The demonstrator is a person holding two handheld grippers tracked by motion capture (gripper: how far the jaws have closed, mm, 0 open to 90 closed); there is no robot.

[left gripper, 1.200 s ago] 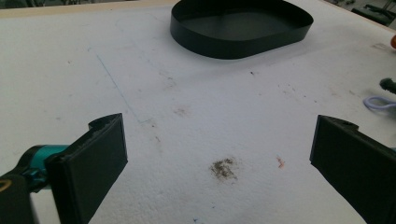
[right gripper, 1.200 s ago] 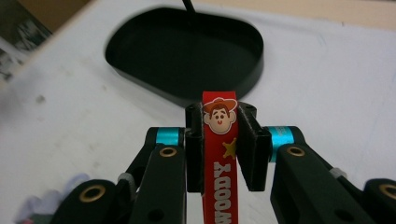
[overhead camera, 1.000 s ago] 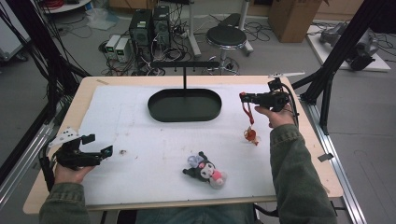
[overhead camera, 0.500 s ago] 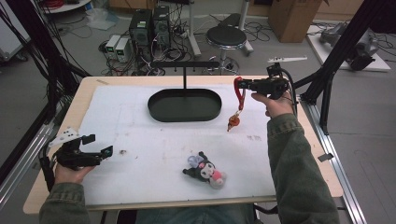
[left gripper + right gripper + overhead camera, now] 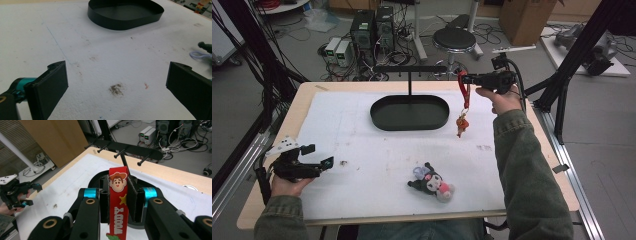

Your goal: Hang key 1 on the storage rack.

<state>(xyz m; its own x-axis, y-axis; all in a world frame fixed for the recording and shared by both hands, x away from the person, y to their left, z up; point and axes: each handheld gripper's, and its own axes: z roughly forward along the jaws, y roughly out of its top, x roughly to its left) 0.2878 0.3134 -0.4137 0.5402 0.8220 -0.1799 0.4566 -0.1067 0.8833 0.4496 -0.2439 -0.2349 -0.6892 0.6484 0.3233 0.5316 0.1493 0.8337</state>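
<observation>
Lab desk, white mat: right gripper (image 5: 465,78) clamps red Woody strap (image 5: 464,93) near the far right edge, raised toward peg rack (image 5: 409,68) for hanging; left gripper (image 5: 319,165) idle, jaws wide, near left corner.

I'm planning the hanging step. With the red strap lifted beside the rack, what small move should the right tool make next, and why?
Probably ease the right tool toward the rack's bar and line the red Woody strap up with a peg. The strap is clamped between the pads, its charm dangles clear of the table, and the pegs stand just ahead of it, all bare.
</observation>
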